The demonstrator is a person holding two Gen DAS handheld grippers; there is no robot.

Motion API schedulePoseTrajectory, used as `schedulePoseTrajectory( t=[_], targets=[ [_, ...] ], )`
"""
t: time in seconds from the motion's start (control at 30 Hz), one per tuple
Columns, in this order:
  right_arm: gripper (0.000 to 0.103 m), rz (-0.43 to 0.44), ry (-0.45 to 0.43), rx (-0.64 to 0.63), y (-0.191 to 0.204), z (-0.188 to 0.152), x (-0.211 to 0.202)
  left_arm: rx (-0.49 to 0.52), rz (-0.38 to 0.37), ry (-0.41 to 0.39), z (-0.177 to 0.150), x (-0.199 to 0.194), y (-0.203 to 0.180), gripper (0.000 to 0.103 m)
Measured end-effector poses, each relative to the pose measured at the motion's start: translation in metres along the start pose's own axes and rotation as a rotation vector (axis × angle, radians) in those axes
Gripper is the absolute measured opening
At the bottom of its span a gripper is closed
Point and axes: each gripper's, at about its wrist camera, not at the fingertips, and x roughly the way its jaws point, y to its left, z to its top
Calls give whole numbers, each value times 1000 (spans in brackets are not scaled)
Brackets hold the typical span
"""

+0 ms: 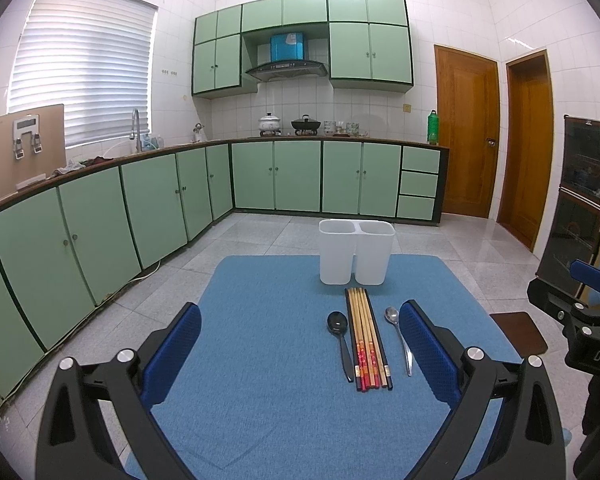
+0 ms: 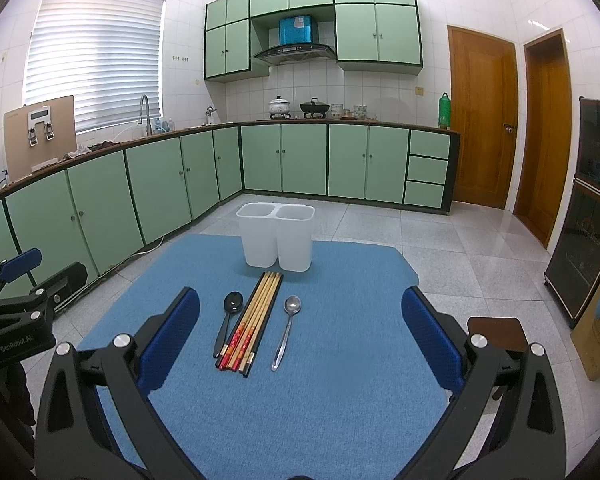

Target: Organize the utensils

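Note:
A white two-compartment holder (image 1: 356, 252) (image 2: 276, 240) stands at the far edge of the blue mat (image 1: 268, 380) (image 2: 340, 360), both compartments showing nothing inside. In front of it lie several chopsticks (image 1: 367, 340) (image 2: 252, 320) side by side, a black spoon (image 1: 340, 338) (image 2: 229, 318) on their left and a metal spoon (image 1: 398, 336) (image 2: 287, 330) on their right. My left gripper (image 1: 300, 354) hovers open above the mat, short of the utensils. My right gripper (image 2: 300, 344) is open too, held above the near ends of the utensils. Neither holds anything.
The mat covers a low table over a tiled floor. Green cabinets (image 1: 100, 220) (image 2: 140, 184) line the left and back walls. A dark glass-door cabinet (image 2: 592, 216) stands at the right. Each view catches the other gripper at its edge: the right gripper (image 1: 592, 320), the left gripper (image 2: 12, 312).

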Motion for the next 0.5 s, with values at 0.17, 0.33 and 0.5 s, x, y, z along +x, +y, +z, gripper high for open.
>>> schedulePoseTrajectory(
  t=[0.17, 0.33, 0.5],
  targets=[
    [98, 1, 3, 1, -1, -1, 1, 3, 4, 1, -3, 1, 3, 97],
    [98, 0, 5, 2, -1, -2, 2, 3, 5, 7, -5, 6, 1, 97],
    [98, 1, 9, 1, -2, -3, 3, 3, 5, 11, -7, 8, 1, 97]
  ],
)
